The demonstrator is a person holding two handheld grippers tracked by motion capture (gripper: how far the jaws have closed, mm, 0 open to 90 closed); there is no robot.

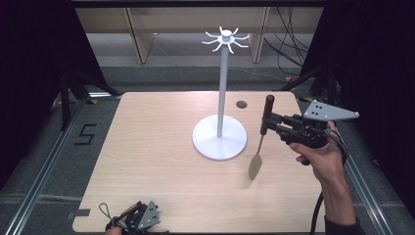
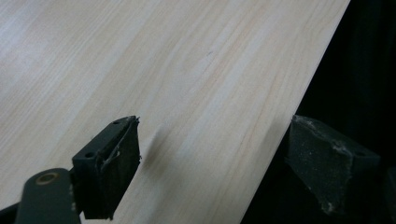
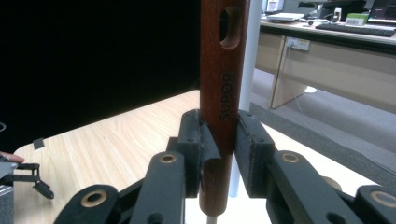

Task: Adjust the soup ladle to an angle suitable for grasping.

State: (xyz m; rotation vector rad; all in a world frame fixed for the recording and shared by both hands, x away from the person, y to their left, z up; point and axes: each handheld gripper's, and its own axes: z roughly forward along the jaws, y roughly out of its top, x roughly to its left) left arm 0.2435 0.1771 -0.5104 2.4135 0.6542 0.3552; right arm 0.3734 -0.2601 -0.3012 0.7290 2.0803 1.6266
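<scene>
The right gripper (image 1: pixel 272 124) clamps a spatula (image 1: pixel 260 142) by its wooden handle, blade down, right of the white stand (image 1: pixel 221 122), while the left gripper (image 2: pixel 205 163) rests wide open and empty at the table (image 1: pixel 147 147) edge.

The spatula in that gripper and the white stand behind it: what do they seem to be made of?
The spatula's handle looks like reddish-brown wood with a smooth sheen, a hanging hole and stamped lettering; its blade looks like dull grey metal. The right gripper clamps the handle. The white stand has an even matte white coat, probably painted metal, though plastic can't be ruled out. The table shows pale wood grain, possibly laminate.
</scene>
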